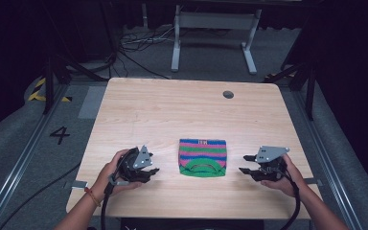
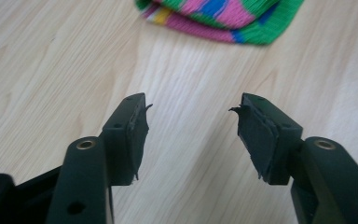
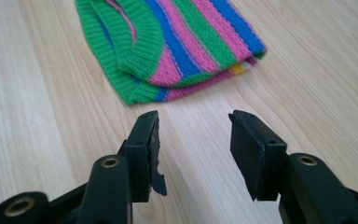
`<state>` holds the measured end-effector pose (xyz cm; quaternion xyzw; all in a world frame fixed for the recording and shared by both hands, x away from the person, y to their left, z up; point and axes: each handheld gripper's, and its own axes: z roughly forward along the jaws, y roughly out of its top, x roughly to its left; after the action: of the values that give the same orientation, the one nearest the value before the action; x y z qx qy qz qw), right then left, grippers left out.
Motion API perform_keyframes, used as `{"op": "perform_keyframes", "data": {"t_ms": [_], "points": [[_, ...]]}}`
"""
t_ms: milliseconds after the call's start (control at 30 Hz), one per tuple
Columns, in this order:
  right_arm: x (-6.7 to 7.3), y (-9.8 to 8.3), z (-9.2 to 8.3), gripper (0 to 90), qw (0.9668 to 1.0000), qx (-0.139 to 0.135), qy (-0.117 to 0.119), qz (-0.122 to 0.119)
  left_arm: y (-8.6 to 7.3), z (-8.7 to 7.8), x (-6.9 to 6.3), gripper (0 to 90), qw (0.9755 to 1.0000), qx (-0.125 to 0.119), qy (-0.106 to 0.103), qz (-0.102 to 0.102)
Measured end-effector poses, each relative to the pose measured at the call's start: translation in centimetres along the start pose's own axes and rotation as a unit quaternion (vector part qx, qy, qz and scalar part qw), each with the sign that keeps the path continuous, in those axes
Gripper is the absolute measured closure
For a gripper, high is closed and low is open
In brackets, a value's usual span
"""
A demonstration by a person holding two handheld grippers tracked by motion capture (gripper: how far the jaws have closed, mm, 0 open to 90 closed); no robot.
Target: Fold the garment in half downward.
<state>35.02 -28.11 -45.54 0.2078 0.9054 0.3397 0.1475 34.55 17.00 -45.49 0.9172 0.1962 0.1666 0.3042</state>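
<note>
**Both grippers flanked a folded striped knit, nothing yet gripped**

At the left of the high view, the left gripper [image 1: 149, 170] rested low on the counter [image 1: 139, 103], its jaws apart and empty, aimed toward three o'clock. In the left gripper view a gap of bare wood lay between its fingertips [image 2: 137, 119] and the knit's edge at twelve o'clock.

The folded striped knit [image 1: 202, 157] lay flat near the counter's front edge, midway between the two tools, its green ribbed band toward six o'clock.

The right gripper [image 1: 246, 164] sat at the knit's three o'clock, jaws likewise apart and empty, pointing toward nine o'clock.

This looked like the approach step. The next move probably called for each gripper to close in on its near edge and pinch the cloth without dragging it.
</note>
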Motion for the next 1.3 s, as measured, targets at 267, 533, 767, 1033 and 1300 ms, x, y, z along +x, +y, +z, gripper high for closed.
{"op": "perform_keyframes", "data": {"t_ms": [267, 533, 767, 1033, 1300], "points": [[-0.5, -1.6, -0.8, 47.7, 0.9997, 0.001, -0.020, 0.013, -1.9, -1.0, 0.6, 37.7, 0.9996, 0.021, 0.018, -0.011], [-1.3, -3.6, -2.2, 35.6, 0.9985, -0.007, -0.036, 0.041, -3.8, -1.5, 0.8, 27.6, 0.9979, 0.033, 0.044, -0.033], [-1.4, -5.3, -2.8, 28.0, 0.9974, 0.004, -0.055, 0.045, -5.5, -1.5, 1.0, 24.3, 0.9971, 0.035, 0.041, -0.054], [-1.7, -7.7, -3.5, 22.6, 0.9938, 0.008, -0.079, 0.079, -6.8, -2.2, 1.0, 20.7, 0.9974, 0.023, 0.024, -0.065], [-1.8, -10.1, -4.3, 20.0, 0.9889, 0.005, -0.092, 0.116, -8.8, -2.9, 1.1, 19.3, 0.9950, 0.019, 0.024, -0.094]]}}
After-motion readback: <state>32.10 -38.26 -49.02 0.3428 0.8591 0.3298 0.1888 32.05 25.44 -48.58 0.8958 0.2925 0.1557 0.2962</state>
